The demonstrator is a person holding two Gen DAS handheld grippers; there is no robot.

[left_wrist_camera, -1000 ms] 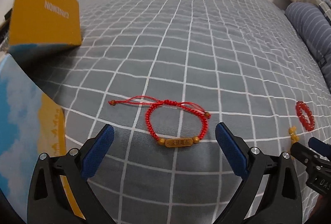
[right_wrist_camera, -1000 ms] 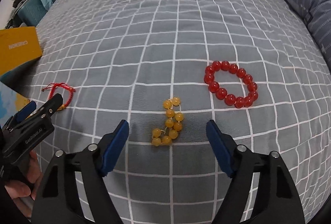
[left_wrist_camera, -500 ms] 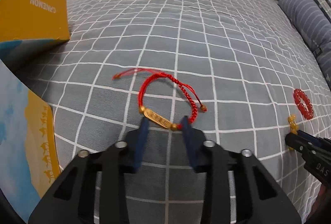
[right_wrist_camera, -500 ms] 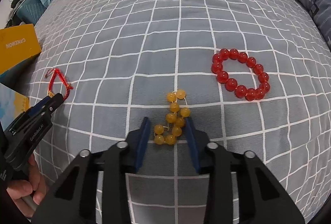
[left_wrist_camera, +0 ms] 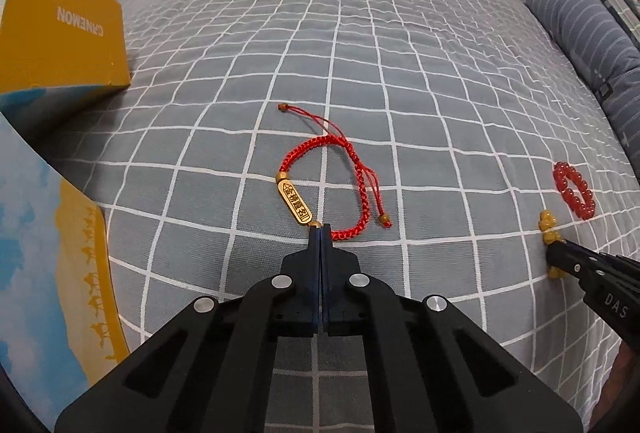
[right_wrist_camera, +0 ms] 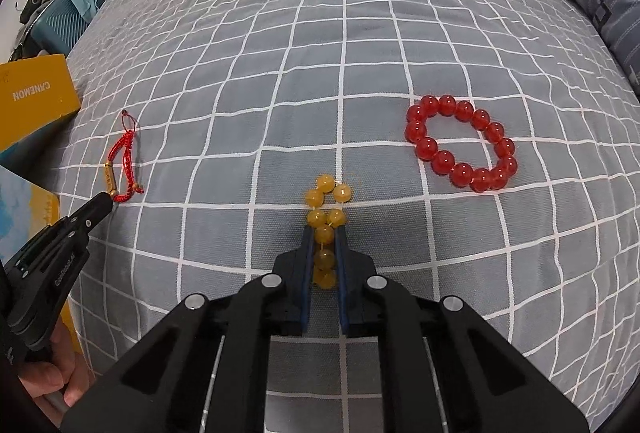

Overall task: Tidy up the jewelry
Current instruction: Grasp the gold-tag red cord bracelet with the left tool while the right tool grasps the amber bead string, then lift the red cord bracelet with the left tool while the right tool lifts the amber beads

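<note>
The scene is a bed covered by a grey bedspread [left_wrist_camera: 400,81] with a white grid pattern. Three pieces of jewelry lie on it.

Left claw [left_wrist_camera: 320,231]: its jaws have just been closing and now stand pressed together, pinching the red cord bracelet [left_wrist_camera: 340,169] at the near end of its loop, just beside the small gold bead that ends the engraved gold bar [left_wrist_camera: 295,203]. The rest of the bracelet lies on the bedspread, its loop spread open away from the claw. One tail with a brown end bead trails away toward the far side; the other lies to the right of the loop.

Right claw [right_wrist_camera: 323,235]: its jaws have just been closing and now grip the amber bead bracelet [right_wrist_camera: 326,211]. Three beads sit in a line between the blue pads [right_wrist_camera: 307,265], and the remaining beads bunch on the bedspread just past the fingertips.

The red bead bracelet [right_wrist_camera: 460,147] lies flat as an open ring on the bedspread, to the right of the amber bracelet and apart from both claws.

A yellow box [left_wrist_camera: 60,33] printed with lettering stands at the left edge of the bed. A blue and yellow printed panel [left_wrist_camera: 48,253] occupies the near left corner of the left wrist view. A blue striped pillow [left_wrist_camera: 588,33] lies along the right side. In the right wrist view a hand [right_wrist_camera: 52,373] holds the left claw's handle at lower left.
</note>
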